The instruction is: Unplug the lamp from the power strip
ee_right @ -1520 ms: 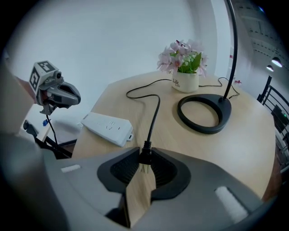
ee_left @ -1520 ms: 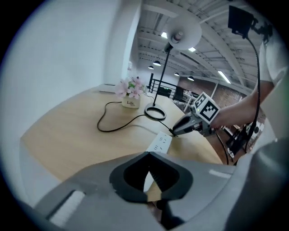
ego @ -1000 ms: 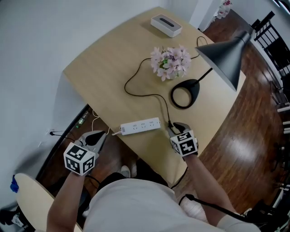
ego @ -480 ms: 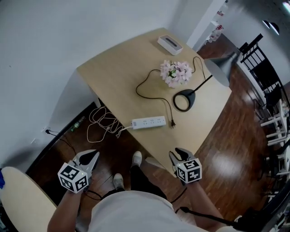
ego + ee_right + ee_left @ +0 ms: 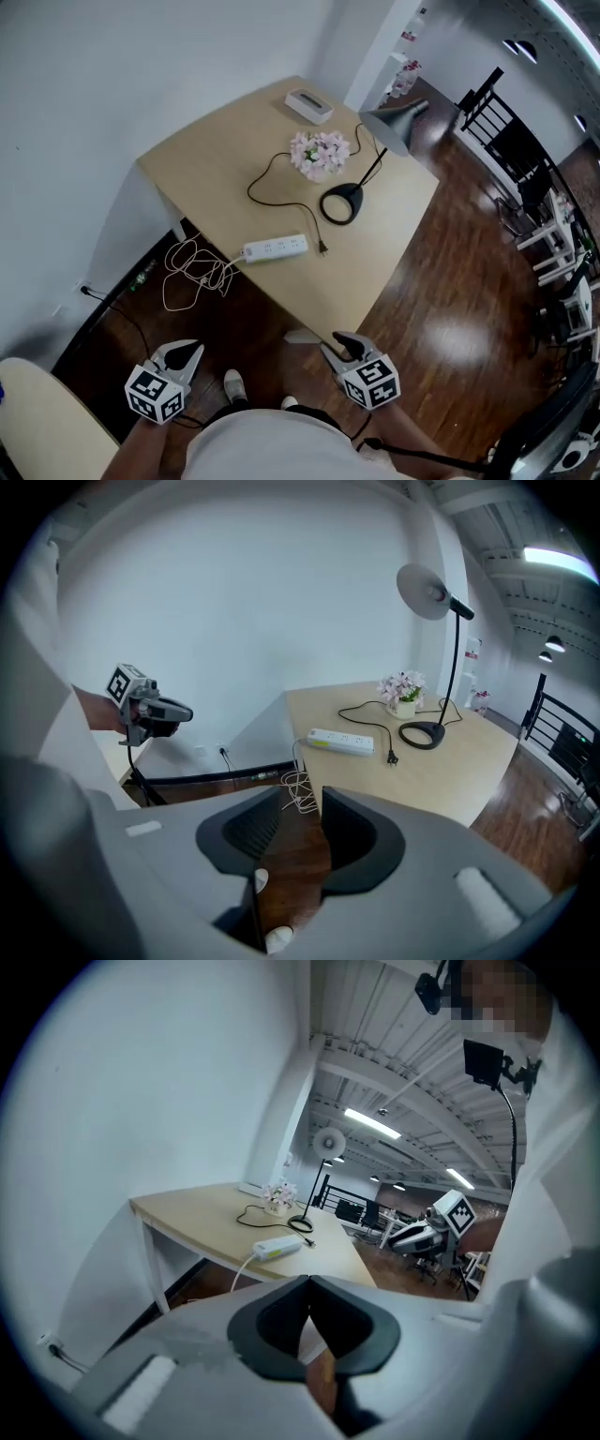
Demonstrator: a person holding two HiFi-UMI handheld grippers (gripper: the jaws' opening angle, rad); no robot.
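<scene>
The lamp point(image 5: 342, 201) is standing on the table point(image 5: 211, 155) and its plug point(image 5: 322, 247) is lying free just beside the strip point(image 5: 274, 247). The left gripper point(image 5: 190, 349) is staying clenched on nothing and the right gripper point(image 5: 343, 341) is slightly released, empty, both well apart from the table

On the counter point(image 5: 206, 159), the power strip point(image 5: 275, 248) lies near the front edge, with the plug point(image 5: 322, 247) just beside its right end. Behind them stands the lamp point(image 5: 341, 202), with flowers point(image 5: 319, 153) to its left and a box point(image 5: 308, 105) at the far edge.
</scene>
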